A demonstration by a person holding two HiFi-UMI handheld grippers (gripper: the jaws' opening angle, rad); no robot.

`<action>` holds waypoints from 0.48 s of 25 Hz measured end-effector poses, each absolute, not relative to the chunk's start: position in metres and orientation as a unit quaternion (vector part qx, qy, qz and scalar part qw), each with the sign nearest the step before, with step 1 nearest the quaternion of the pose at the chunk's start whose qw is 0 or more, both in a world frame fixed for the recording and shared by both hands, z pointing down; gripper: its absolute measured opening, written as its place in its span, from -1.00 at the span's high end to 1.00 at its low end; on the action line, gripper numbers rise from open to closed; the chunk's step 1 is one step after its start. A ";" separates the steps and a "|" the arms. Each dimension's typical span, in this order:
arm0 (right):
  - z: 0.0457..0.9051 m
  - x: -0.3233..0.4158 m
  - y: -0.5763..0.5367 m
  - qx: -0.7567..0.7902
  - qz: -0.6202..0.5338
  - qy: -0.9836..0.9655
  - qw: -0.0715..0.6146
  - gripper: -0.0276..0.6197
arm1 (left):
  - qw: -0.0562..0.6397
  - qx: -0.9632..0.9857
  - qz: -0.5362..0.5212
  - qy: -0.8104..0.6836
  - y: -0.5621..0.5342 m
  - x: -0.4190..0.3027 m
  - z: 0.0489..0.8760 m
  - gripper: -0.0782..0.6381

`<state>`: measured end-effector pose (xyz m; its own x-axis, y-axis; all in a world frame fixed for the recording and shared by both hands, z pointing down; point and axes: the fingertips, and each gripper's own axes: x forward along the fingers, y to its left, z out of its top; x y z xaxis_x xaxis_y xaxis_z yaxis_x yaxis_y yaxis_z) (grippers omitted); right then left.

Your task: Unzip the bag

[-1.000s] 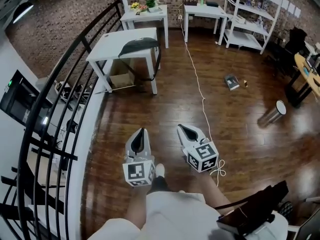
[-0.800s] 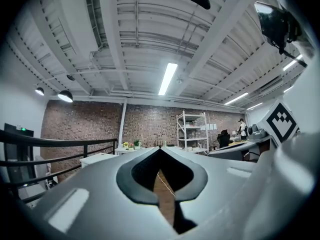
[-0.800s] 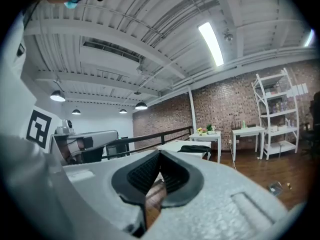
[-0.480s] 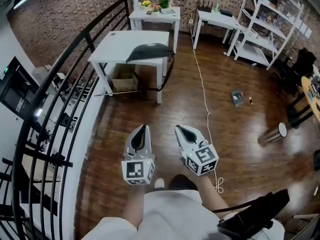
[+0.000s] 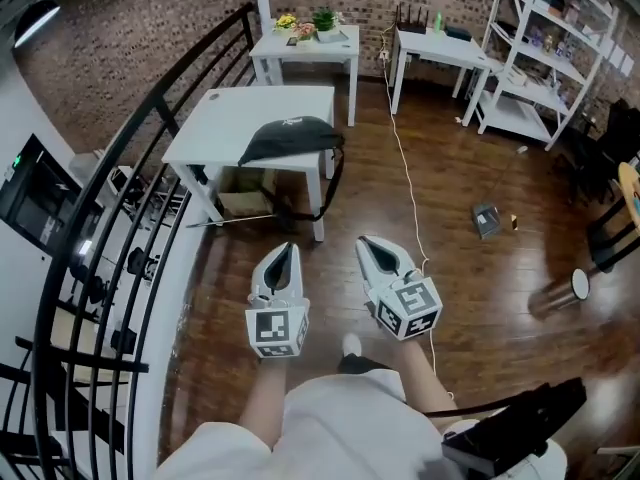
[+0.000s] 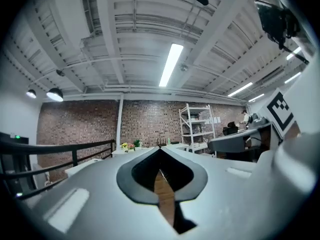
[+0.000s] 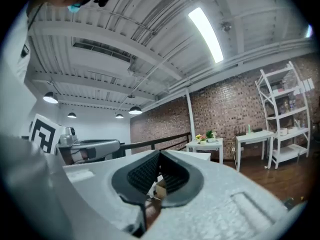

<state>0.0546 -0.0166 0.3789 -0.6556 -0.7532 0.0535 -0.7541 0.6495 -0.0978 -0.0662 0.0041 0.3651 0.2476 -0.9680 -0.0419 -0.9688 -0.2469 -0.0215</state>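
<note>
The black bag (image 5: pixel 290 140) lies on the near right corner of a white table (image 5: pixel 225 118) in the head view, with a strap hanging off the table's edge. Both grippers are held over the wooden floor, well short of the table and pointing toward it. My left gripper (image 5: pixel 284 252) is shut with nothing in it. My right gripper (image 5: pixel 368 244) is shut and empty too. In the left gripper view the left gripper's (image 6: pixel 160 153) jaws meet in front of the brick wall. In the right gripper view the right gripper's (image 7: pixel 159 155) ribbed pads are closed together.
A black railing (image 5: pixel 130 168) runs along the left. A cardboard box (image 5: pixel 240 180) sits under the table. A white cable (image 5: pixel 410 183) trails across the floor. Further off are a small table with plants (image 5: pixel 305 43), white shelves (image 5: pixel 545 58), and a silver bin (image 5: pixel 560 293) on its side.
The table with the bag has come nearer and shifted in the head view as the person walks toward it. Both grippers stay shut and side by side.
</note>
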 end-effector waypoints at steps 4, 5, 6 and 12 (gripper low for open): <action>0.363 0.097 -0.095 0.433 0.050 -0.900 -0.017 0.94 | 0.032 -0.791 0.005 0.611 -0.061 -0.036 0.356 0.73; 0.365 0.102 -0.108 0.434 0.052 -0.899 -0.018 0.94 | 0.032 -0.789 0.004 0.613 -0.073 -0.033 0.357 0.73; 0.370 0.105 -0.120 0.433 0.059 -0.899 -0.018 0.94 | 0.029 -0.788 0.000 0.615 -0.086 -0.030 0.360 0.73; 0.421 0.091 -0.179 0.413 0.118 -0.903 0.022 0.94 | -0.007 -0.789 -0.018 0.614 -0.160 -0.030 0.384 0.73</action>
